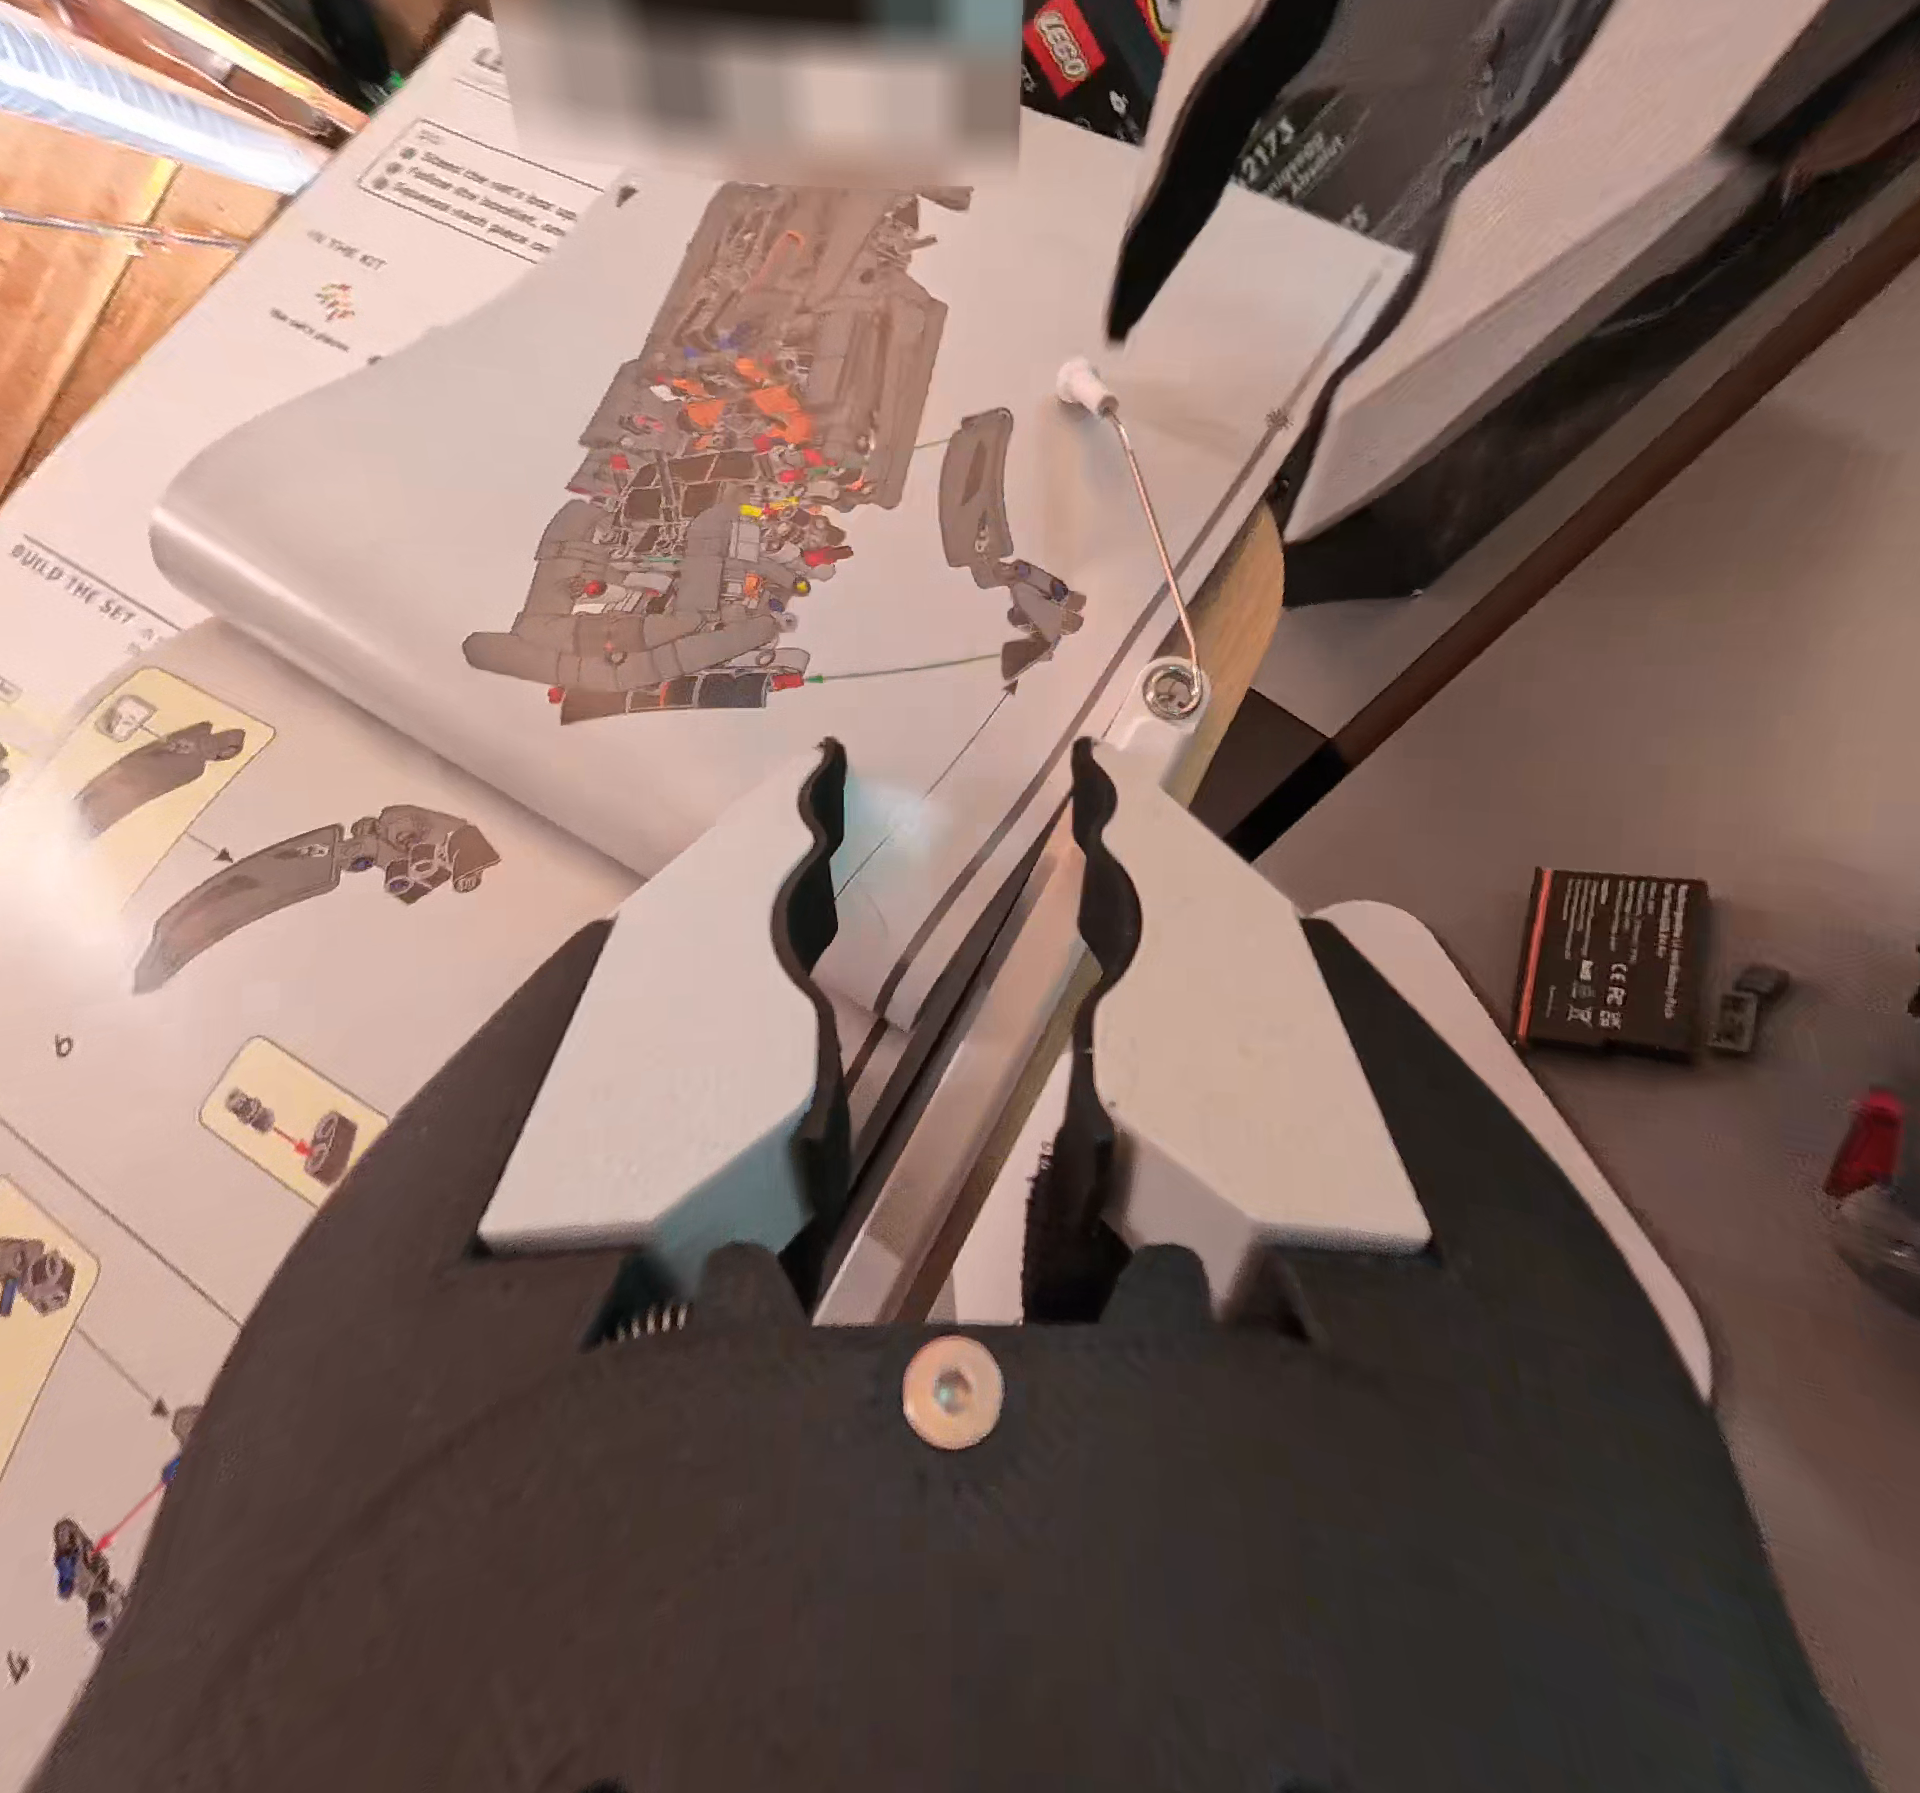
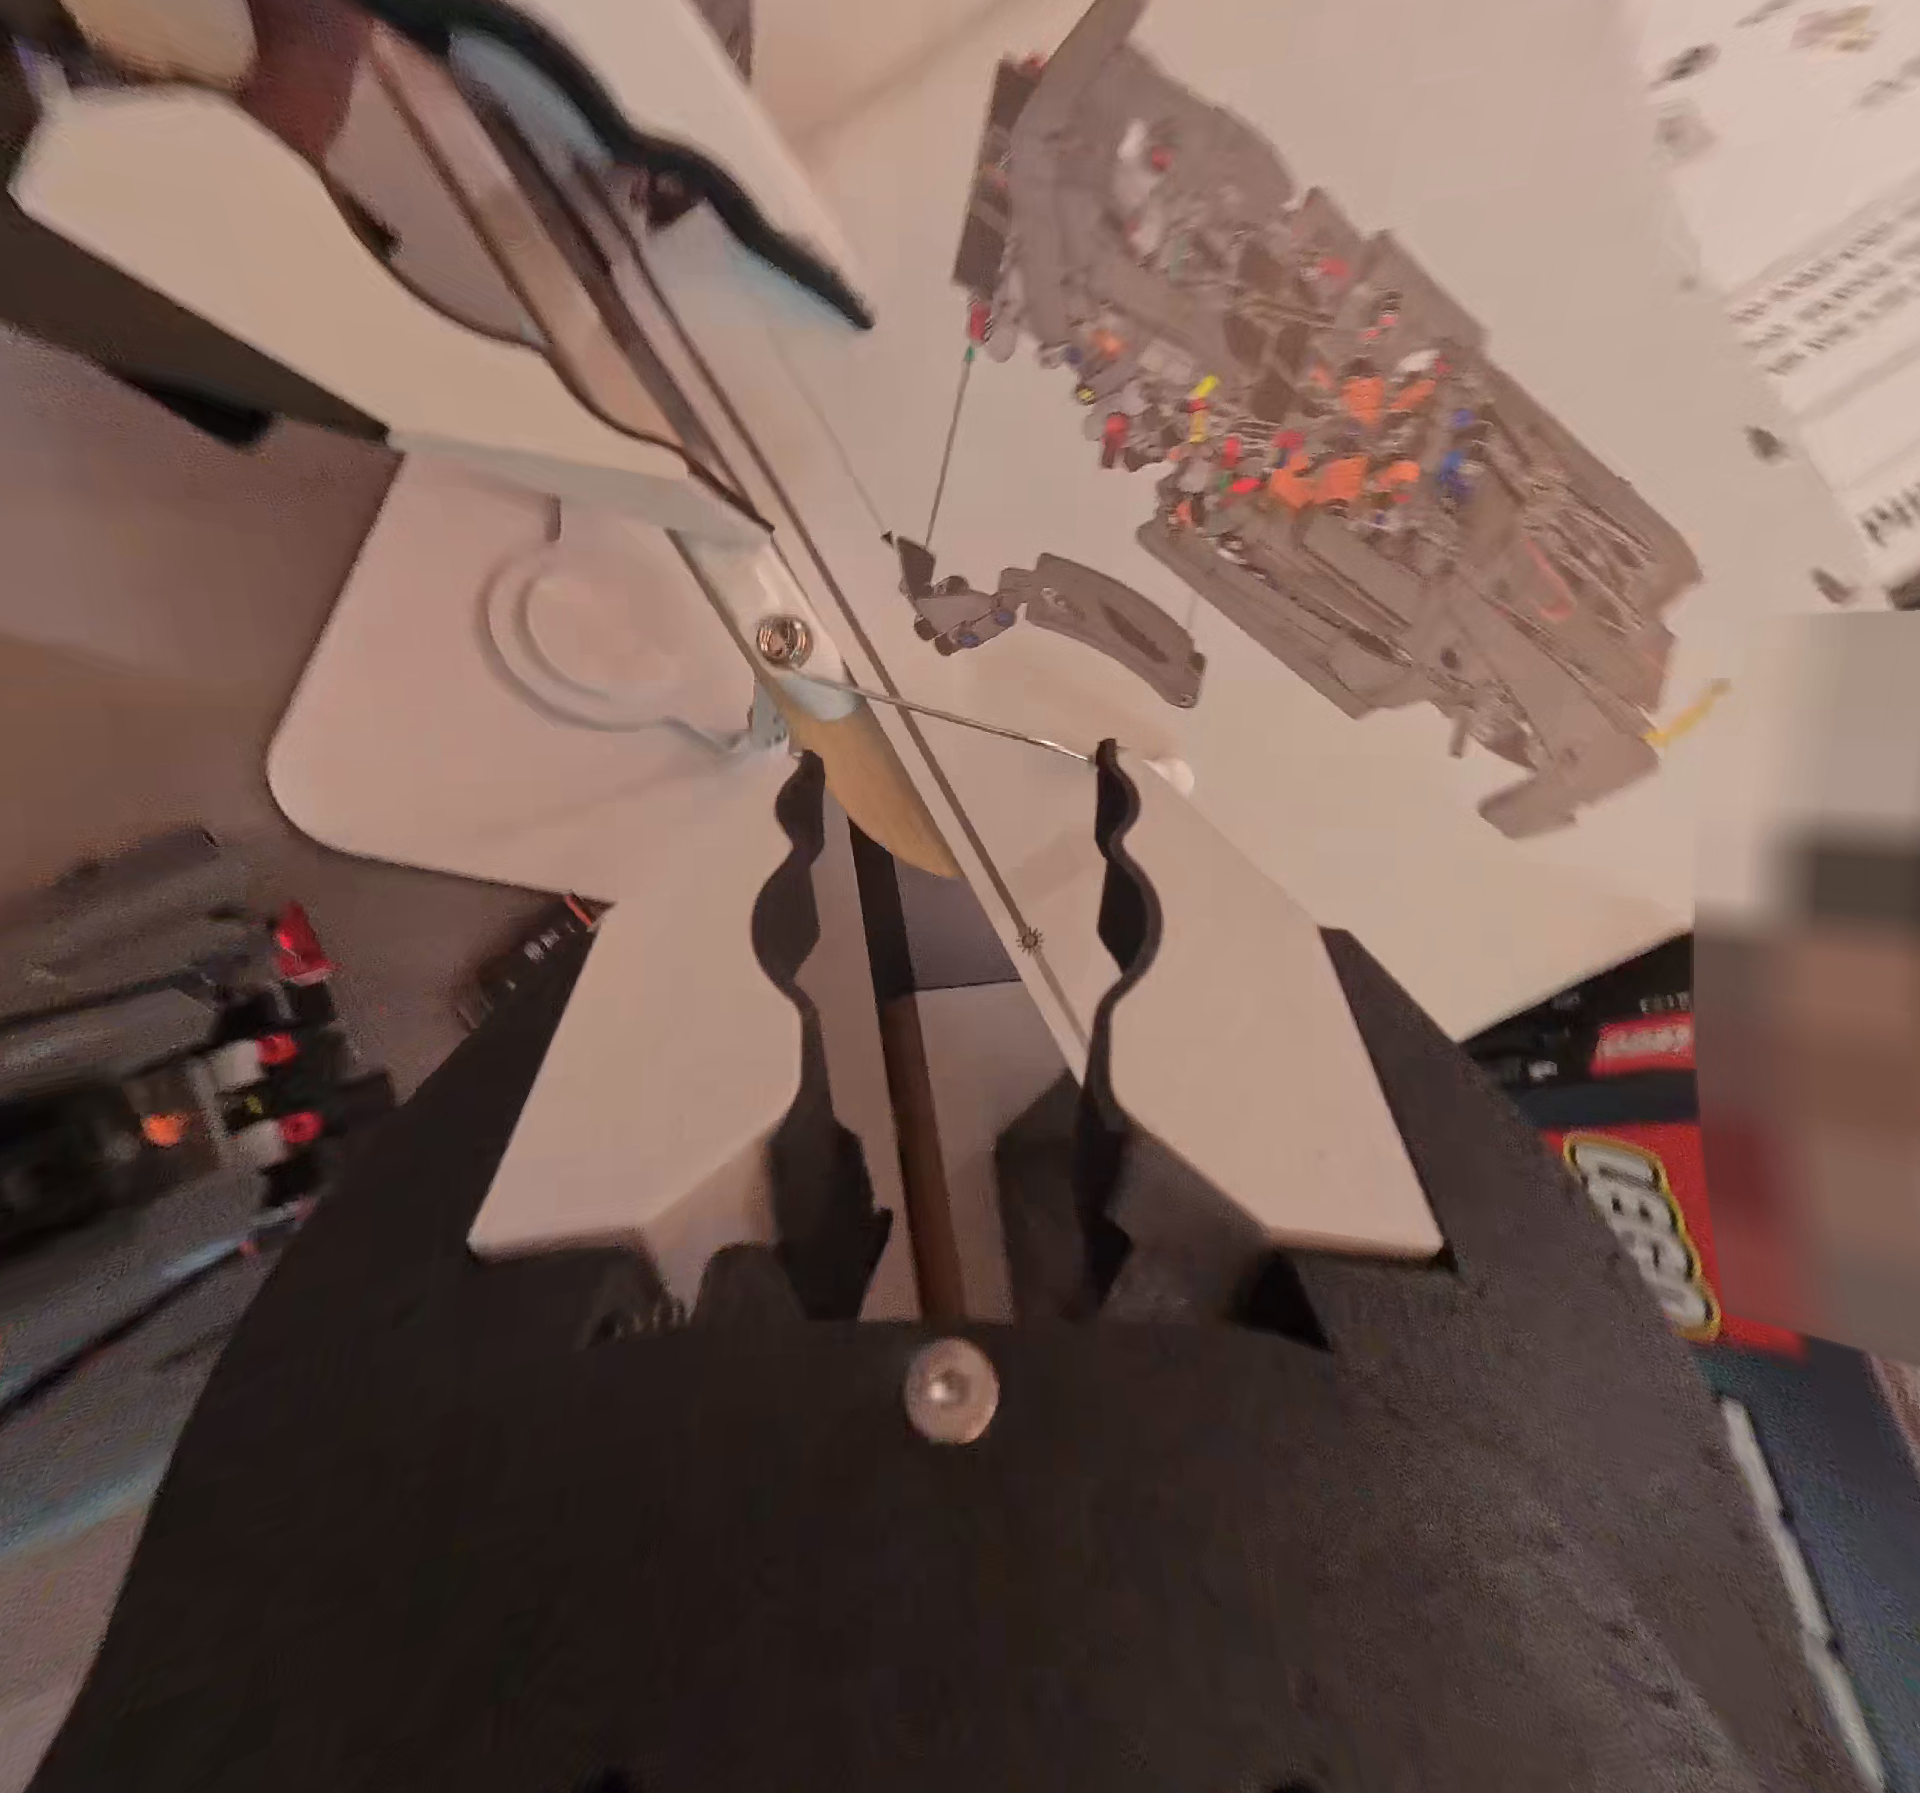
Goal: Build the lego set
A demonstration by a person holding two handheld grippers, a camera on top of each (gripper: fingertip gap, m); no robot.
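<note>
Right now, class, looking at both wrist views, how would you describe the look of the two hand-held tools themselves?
Both look alike. The left tool has a matte black, wing-shaped plastic body with a silver round bolt at its centre, and two pale grey wedge-shaped fingers lined with wavy black pads. The right tool matches it. A small coil spring shows at each body's left. No cables or sleeves are visible.

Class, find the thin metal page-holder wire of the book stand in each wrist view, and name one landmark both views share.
Left wrist view: page-holder wire right of centre, running down to its screw.
Right wrist view: page-holder wire centre, running right from the screw.
Shared landmark: the grey model drawing.
</note>
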